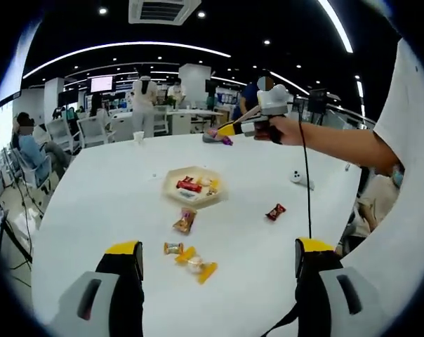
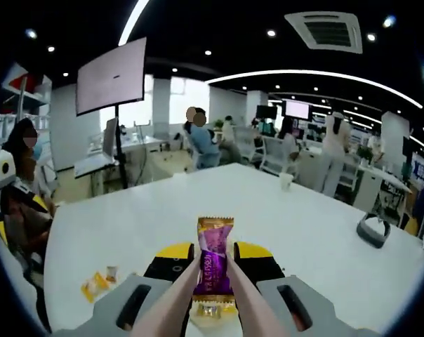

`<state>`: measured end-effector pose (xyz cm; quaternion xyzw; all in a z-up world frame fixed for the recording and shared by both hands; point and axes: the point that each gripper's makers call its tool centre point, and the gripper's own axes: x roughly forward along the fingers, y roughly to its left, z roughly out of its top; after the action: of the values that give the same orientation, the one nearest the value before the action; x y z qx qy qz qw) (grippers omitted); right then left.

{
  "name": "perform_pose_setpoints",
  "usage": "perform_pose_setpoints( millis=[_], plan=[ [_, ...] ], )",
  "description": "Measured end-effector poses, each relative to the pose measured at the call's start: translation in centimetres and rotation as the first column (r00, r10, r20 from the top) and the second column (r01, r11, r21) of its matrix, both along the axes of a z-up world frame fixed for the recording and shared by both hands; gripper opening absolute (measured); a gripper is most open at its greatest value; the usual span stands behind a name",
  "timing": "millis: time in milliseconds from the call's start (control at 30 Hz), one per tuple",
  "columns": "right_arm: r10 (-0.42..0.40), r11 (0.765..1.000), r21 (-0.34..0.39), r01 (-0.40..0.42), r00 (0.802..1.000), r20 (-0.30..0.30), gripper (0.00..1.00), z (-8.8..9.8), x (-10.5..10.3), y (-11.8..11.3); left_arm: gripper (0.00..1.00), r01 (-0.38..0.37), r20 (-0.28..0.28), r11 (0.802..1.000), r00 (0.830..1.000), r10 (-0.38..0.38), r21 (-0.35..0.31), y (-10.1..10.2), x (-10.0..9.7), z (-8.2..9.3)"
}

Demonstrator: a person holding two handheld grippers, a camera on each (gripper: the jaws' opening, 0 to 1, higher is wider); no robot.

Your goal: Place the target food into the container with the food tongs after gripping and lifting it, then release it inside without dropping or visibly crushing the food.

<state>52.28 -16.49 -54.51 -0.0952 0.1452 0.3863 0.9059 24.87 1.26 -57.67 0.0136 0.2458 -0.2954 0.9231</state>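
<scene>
Left gripper view, left to right. The left gripper (image 1: pixel 212 260) has its jaws wide apart with nothing between them, hovering over the white table (image 1: pixel 114 189). Just beyond, at 11 o'clock from the gripper, lie several yellow-wrapped candies (image 1: pixel 191 261) and one orange packet (image 1: pixel 185 220). The paper tray (image 1: pixel 192 187) sits at 12 o'clock at table centre, holding wrapped sweets. A red candy (image 1: pixel 275 211) lies at 1 o'clock. The right gripper (image 1: pixel 229 131) is raised above the far edge.

Right gripper view. The tongs (image 2: pixel 212 295) are pinched between the right gripper's jaws, clamped on the purple candy (image 2: pixel 213 264), upright above the table.
</scene>
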Motion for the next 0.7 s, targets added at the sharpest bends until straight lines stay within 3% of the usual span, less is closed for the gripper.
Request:
perform_pose_setpoints(
  millis=[267,533,700],
  plan=[
    [0.034,0.999,-0.005,-0.034,0.999,0.002,0.22,0.5,3.1,3.2,0.9,-0.077,-0.014,0.997,0.997,0.077,0.012,2.1,-1.0,-0.5],
    [0.059,0.998,0.005,-0.059,0.998,-0.032,0.23,-0.9,3.2,4.3,0.89,-0.151,-0.019,0.988,0.988,0.151,0.019,3.8,-1.4,-0.6],
    [0.059,0.998,-0.01,-0.06,0.997,-0.047,0.26,-1.9,2.5,3.7,0.9,-0.127,-0.028,0.991,0.991,0.128,0.037,3.6,-1.6,-0.7]
  ],
)
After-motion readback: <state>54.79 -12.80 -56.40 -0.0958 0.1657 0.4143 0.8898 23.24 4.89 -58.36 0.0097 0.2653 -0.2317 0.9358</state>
